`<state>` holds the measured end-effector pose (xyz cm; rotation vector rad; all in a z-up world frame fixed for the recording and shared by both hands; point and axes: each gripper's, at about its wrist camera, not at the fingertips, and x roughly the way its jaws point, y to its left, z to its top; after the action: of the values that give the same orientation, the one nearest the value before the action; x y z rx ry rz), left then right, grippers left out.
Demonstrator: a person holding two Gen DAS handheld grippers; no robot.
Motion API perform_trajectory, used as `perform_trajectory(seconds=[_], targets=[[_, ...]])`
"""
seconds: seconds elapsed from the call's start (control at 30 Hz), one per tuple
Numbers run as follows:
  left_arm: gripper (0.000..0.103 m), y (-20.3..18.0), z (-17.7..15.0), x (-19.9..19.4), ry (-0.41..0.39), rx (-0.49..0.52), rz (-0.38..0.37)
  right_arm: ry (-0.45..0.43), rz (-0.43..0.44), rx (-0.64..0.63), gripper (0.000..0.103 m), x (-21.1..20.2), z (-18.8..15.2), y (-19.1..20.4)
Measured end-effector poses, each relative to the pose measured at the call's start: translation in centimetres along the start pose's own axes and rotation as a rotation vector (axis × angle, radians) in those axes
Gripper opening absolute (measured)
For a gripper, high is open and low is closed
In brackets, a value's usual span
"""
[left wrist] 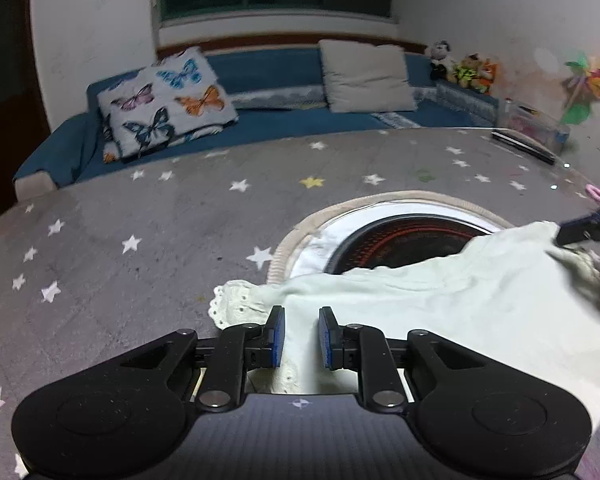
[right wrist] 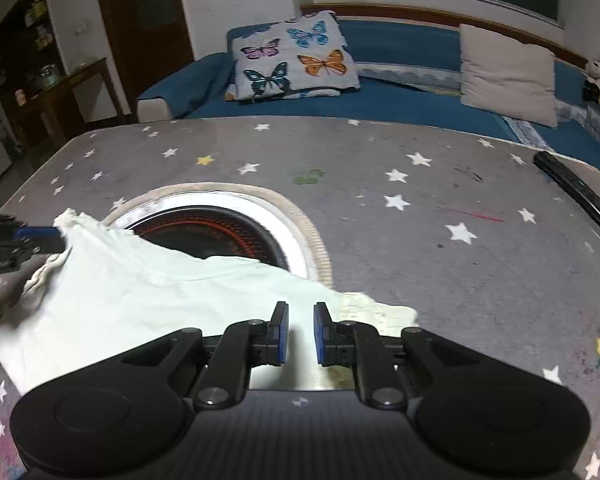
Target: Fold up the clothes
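Note:
A pale mint garment point(left wrist: 440, 304) with lace-trimmed sleeves lies on the grey star-patterned table cover point(left wrist: 140, 220), partly over a round hotplate. My left gripper point(left wrist: 302, 314) sits over the garment's left edge beside the lace sleeve point(left wrist: 236, 304), jaws narrowly apart with cloth between them. In the right wrist view the garment point(right wrist: 160, 292) stretches leftward. My right gripper point(right wrist: 300, 312) sits over its right edge by the other lace sleeve point(right wrist: 380, 308), jaws narrowly apart over cloth. Each gripper shows at the other view's edge, right gripper point(left wrist: 580, 232) and left gripper point(right wrist: 40, 240), at the cloth's corners.
A round black hotplate point(right wrist: 216, 228) with a cream ring is set in the table point(right wrist: 380, 240). A black remote point(right wrist: 576, 192) lies at the far right. A blue sofa point(left wrist: 280, 120) with a butterfly pillow point(left wrist: 164, 100) and a beige cushion point(left wrist: 368, 76) stands behind.

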<state>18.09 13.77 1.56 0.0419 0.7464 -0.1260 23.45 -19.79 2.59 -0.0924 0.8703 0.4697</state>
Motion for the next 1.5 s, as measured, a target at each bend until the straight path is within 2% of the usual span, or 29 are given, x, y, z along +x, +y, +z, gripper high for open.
perform_trajectory(seconds=[0.1, 0.23, 0.3, 0.37, 0.43, 0.53, 0.63, 0.77, 0.9, 1.07, 1.23, 1.5], targets=[[0.020, 0.7, -0.1, 1.4, 0.020, -0.035, 0.029, 0.007, 0.003, 0.011, 0.012, 0.5, -0.1, -0.1], [0.020, 1.1, 0.0, 1.0, 0.009, -0.061, 0.025, 0.017, 0.008, 0.026, 0.010, 1.2, -0.3, -0.2], [0.026, 0.6, 0.0, 0.4, -0.007, -0.050, 0.020, 0.022, 0.009, 0.031, 0.011, 1.3, -0.4, -0.1], [0.039, 0.1, 0.1, -0.3, -0.023, -0.039, 0.015, 0.027, 0.007, 0.026, 0.013, 1.0, -0.8, 0.0], [0.040, -0.4, 0.0, -0.6, -0.029, -0.028, 0.007, 0.031, 0.005, 0.022, 0.014, 0.6, -1.1, 0.2], [0.048, -0.9, -0.3, -0.4, -0.007, -0.013, 0.024, 0.038, 0.002, 0.015, 0.014, 0.1, -1.5, 0.4], [0.048, -0.7, -0.8, -0.7, 0.008, -0.029, 0.036, 0.045, -0.001, 0.009, 0.014, -0.5, -2.0, 0.7], [0.051, -0.4, -1.1, -2.6, -0.010, -0.027, 0.050, 0.054, -0.005, 0.000, 0.013, -1.2, -2.6, 1.0], [0.051, -0.1, -1.7, -4.1, -0.012, -0.031, 0.058, 0.023, 0.015, -0.004, 0.014, -2.7, -3.2, 1.8], [0.052, -0.1, -3.8, -5.3, 0.009, -0.038, 0.050, 0.015, 0.040, -0.009, 0.014, -3.8, -4.7, 2.8], [0.052, 0.0, -5.9, -5.6, 0.040, -0.037, 0.064, 0.040, 0.019, -0.015, 0.014, -3.7, -6.6, 2.9], [0.052, 0.5, -6.9, -8.0, -0.018, -0.116, 0.041, -0.009, 0.024, -0.030, 0.015, -5.7, -7.0, 4.0]])
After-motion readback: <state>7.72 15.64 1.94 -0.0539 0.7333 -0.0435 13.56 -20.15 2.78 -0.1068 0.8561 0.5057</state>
